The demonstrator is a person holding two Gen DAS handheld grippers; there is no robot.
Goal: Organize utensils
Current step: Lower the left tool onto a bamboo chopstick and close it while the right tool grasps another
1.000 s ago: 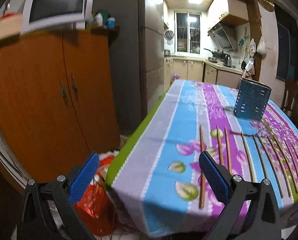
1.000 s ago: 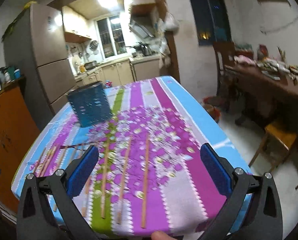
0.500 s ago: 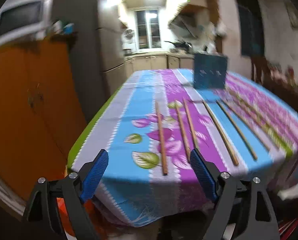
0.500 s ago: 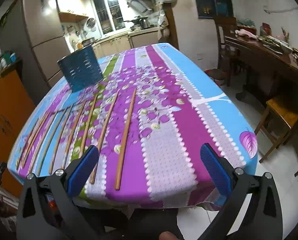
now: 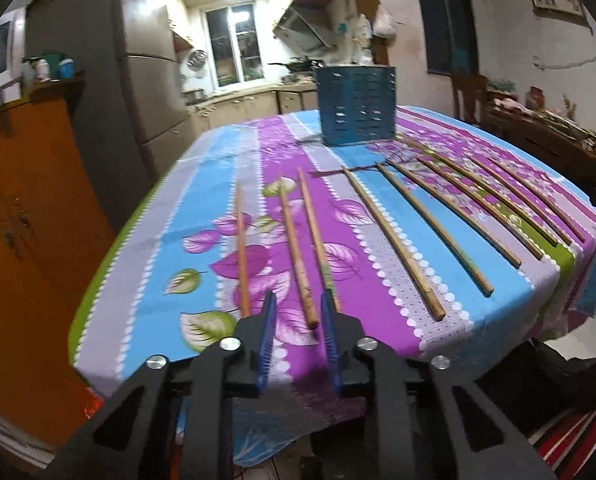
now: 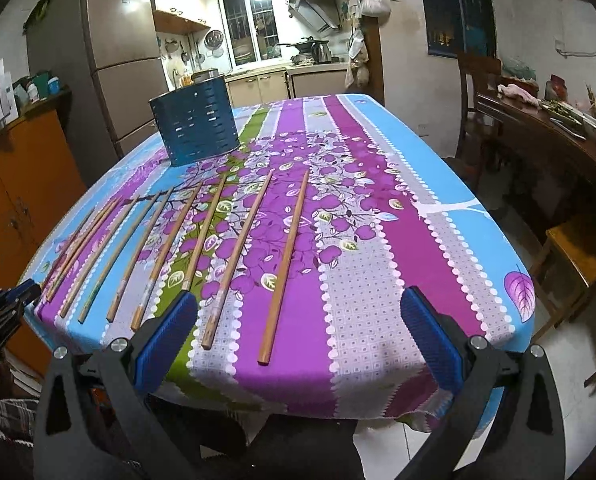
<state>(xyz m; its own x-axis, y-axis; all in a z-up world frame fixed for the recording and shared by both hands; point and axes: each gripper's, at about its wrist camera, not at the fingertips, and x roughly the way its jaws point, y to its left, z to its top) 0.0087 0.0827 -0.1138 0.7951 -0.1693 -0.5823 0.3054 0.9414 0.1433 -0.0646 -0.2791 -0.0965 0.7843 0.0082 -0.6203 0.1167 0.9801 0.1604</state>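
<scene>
At the near edge of the table (image 5: 146, 280), the left gripper (image 5: 298, 312) is closing, its pads not yet pressing the second chopstick from the left (image 5: 296, 256) lined up between them. The right gripper (image 6: 298, 316) hangs wide open and empty, facing the rightmost chopsticks (image 6: 284, 268), probably to lift one into the blue perforated holder (image 6: 196, 120) standing farther back.

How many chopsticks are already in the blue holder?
None that I can see: the blue holder looks empty from here, and ten chopsticks lie in a row on the tablecloth. In hand: nothing yet. The left gripper is closing around the near end of the second chopstick from the left; the right gripper hangs open. All ten are still left.
</scene>
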